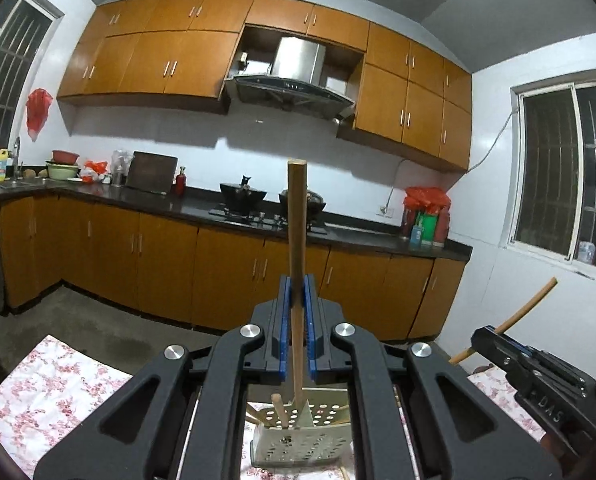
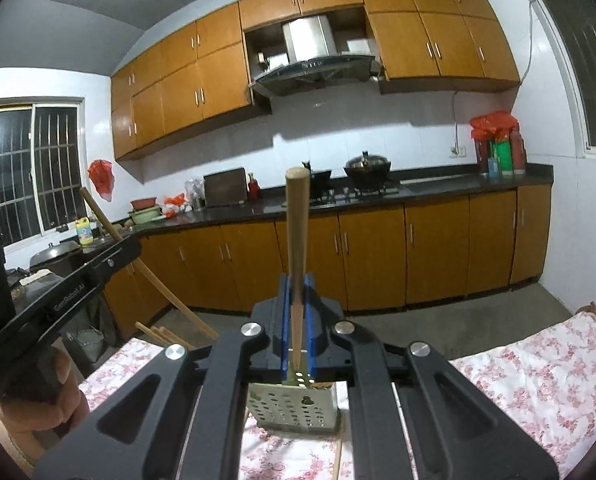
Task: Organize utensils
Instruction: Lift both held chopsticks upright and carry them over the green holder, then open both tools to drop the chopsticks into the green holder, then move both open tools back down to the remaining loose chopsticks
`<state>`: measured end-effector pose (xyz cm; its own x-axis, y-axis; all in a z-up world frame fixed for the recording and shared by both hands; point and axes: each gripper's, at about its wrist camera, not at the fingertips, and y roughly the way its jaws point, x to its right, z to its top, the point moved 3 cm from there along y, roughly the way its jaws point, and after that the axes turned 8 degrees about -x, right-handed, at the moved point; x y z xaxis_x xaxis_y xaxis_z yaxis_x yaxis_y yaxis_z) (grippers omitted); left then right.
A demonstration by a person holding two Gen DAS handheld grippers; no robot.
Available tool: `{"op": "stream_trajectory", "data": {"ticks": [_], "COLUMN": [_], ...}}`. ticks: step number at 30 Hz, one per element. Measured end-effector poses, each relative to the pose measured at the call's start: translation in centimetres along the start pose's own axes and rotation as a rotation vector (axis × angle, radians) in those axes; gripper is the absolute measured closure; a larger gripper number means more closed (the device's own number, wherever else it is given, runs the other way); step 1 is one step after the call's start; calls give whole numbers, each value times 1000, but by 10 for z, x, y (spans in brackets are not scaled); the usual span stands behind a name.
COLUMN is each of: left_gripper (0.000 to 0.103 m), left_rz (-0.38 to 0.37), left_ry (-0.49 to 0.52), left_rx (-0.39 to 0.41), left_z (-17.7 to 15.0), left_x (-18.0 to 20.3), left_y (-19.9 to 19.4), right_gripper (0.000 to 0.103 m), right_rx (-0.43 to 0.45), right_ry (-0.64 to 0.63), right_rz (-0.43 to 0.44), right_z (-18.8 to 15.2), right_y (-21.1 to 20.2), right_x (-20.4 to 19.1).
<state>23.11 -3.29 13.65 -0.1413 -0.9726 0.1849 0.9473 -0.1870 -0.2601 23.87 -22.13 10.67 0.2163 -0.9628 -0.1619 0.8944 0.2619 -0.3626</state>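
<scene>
In the left wrist view my left gripper (image 1: 297,280) is shut on a wooden utensil handle (image 1: 296,216) that stands upright between the blue pads. Beneath it stands a perforated utensil holder (image 1: 298,440) with other wooden handles inside. At the right of that view my right gripper (image 1: 483,334) grips a slanted wooden handle (image 1: 531,304). In the right wrist view the right gripper (image 2: 296,280) is shut on its wooden handle (image 2: 296,216), over the perforated holder (image 2: 294,408). The left gripper (image 2: 132,246) shows at the left with its long handle (image 2: 158,284).
The holder stands on a table with a floral cloth (image 1: 58,392) (image 2: 537,368). A loose wooden stick (image 2: 337,460) lies on the cloth beside it. Across the floor runs a dark counter (image 1: 361,236) with a stove, woks and orange cabinets. A hand (image 2: 38,412) holds the left tool.
</scene>
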Motion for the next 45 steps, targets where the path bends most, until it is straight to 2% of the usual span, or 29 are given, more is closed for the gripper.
{"op": "stream_trajectory", "data": {"ticks": [5, 9, 11, 12, 13, 21, 25, 28, 30, 32, 35, 37, 41, 45], "left_gripper": [96, 94, 82, 69, 64, 63, 62, 61, 61, 61, 61, 61, 61, 61], "left_rz": [-2, -11, -11, -9, -9, -15, -14, 16, 49, 80, 121, 144, 158, 142], "left_ry": [18, 21, 22, 20, 18, -4, -14, -5, -3, 6, 6, -2, -13, -5], "left_rx": [-55, -85, -82, -76, -66, -44, -37, -56, -108, -162, -295, -393, -535, -597], "left_z": [-16, -24, -23, -21, -20, -14, -16, -32, -54, -74, -118, -147, -191, -213], "left_x": [3, 3, 3, 2, 2, -5, -14, -25, -36, -44, -60, -69, -78, -76], "left_y": [16, 20, 17, 16, 13, -6, -27, -43, -47, -45, -33, -24, -13, -11], "right_gripper": [94, 88, 83, 81, 80, 69, 64, 62, 62, 62, 62, 67, 77, 81], "right_rx": [-56, -54, -42, -34, -27, 24, -7, -88, -155, -257, -403, -484, -585, -628], "right_ry": [-19, -20, -14, -9, -5, 40, 64, 89, 109, 131, 140, 135, 118, 78], "right_rz": [-11, -12, -16, -17, -19, -55, -106, -159, -169, -187, -174, -140, -73, -52], "right_z": [-7, -10, -9, -8, -8, -11, -29, -60, -79, -108, -151, -179, -213, -231], "right_y": [22, 21, 17, 14, 10, -31, -45, -43, -34, -17, 8, 22, 39, 48], "right_x": [-9, -12, -10, -9, -7, 15, 34, 53, 63, 72, 74, 69, 50, 30]}}
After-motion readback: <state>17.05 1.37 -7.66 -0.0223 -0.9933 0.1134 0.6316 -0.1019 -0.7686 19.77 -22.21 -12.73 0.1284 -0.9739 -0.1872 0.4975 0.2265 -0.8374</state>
